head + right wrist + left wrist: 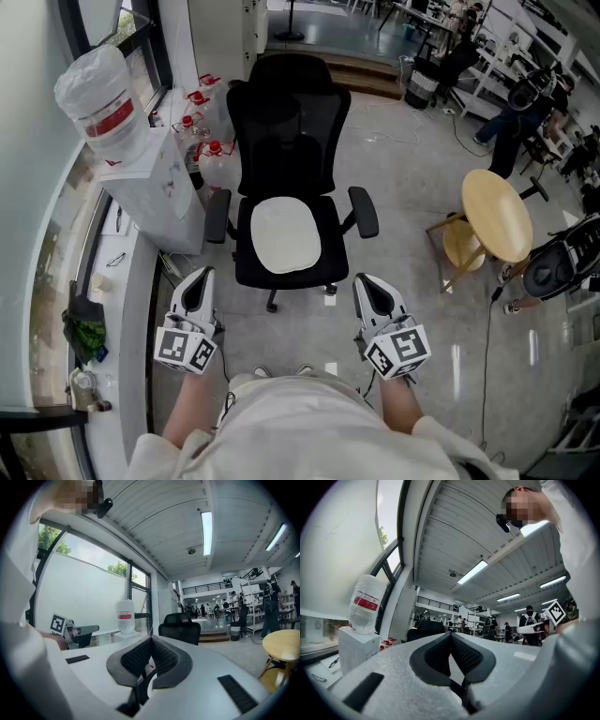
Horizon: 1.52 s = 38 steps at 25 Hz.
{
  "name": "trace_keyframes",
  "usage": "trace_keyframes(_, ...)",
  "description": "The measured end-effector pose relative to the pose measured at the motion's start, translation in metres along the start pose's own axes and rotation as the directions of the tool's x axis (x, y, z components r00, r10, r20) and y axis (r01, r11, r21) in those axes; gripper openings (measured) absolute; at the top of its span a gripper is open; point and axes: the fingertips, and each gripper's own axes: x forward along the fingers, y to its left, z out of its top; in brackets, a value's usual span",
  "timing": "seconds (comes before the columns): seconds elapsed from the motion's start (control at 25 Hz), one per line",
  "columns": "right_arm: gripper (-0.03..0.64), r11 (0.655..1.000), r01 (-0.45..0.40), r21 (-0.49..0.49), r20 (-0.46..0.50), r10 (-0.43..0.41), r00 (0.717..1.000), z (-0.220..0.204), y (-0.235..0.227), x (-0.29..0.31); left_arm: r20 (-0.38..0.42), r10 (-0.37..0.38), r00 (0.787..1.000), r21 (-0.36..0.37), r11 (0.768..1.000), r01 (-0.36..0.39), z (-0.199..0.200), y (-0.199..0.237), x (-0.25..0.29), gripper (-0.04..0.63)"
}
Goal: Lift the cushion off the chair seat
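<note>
A round white cushion (284,234) lies flat on the seat of a black office chair (289,112), straight ahead in the head view. My left gripper (199,278) and right gripper (367,285) are held low and near my body, short of the chair's front edge, one to each side. Neither touches the chair or the cushion. In the left gripper view the jaw tips of the left gripper (451,634) meet with nothing between them. The right gripper (151,640) also has its tips together and empty, and the chair (180,629) stands beyond it.
A white water dispenser (159,187) with a large bottle (98,89) stands left of the chair, spare bottles behind it. A round wooden stool (495,214) stands to the right. A window ledge runs along the left. People and desks are far back.
</note>
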Motion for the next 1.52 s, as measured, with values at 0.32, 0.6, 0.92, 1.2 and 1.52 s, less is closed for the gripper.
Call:
trace_keyframes(0.32, 0.002, 0.999, -0.036, -0.001, -0.007, 0.036, 0.999, -0.003, 0.001, 0.018, -0.01, 0.025, 1.0, -0.004, 1.0, -0.025, -0.009, 0.007, -0.004, 0.015)
trace_keyframes(0.6, 0.002, 0.998, -0.063, 0.024, 0.005, 0.063, 0.998, -0.008, 0.006, 0.024, 0.025, 0.061, 0.998, -0.073, 0.996, -0.059, -0.006, 0.022, -0.016, 0.019)
trace_keyframes(0.92, 0.002, 0.997, -0.068, 0.029, -0.002, 0.068, 0.998, -0.007, -0.005, 0.022, 0.058, 0.066, 0.996, -0.126, 0.99, -0.058, 0.006, 0.026, -0.005, 0.308)
trace_keyframes(1.2, 0.002, 0.995, -0.078, 0.055, -0.004, 0.078, 0.997, -0.018, -0.024, 0.004, 0.054, 0.084, 0.995, -0.129, 0.989, -0.076, -0.001, 0.006, -0.008, 0.489)
trace_keyframes(1.52, 0.002, 0.991, -0.072, 0.115, -0.004, 0.073, 0.997, -0.03, -0.042, -0.006, -0.013, 0.082, 0.997, -0.158, 0.984, -0.083, -0.034, -0.015, -0.007, 0.492)
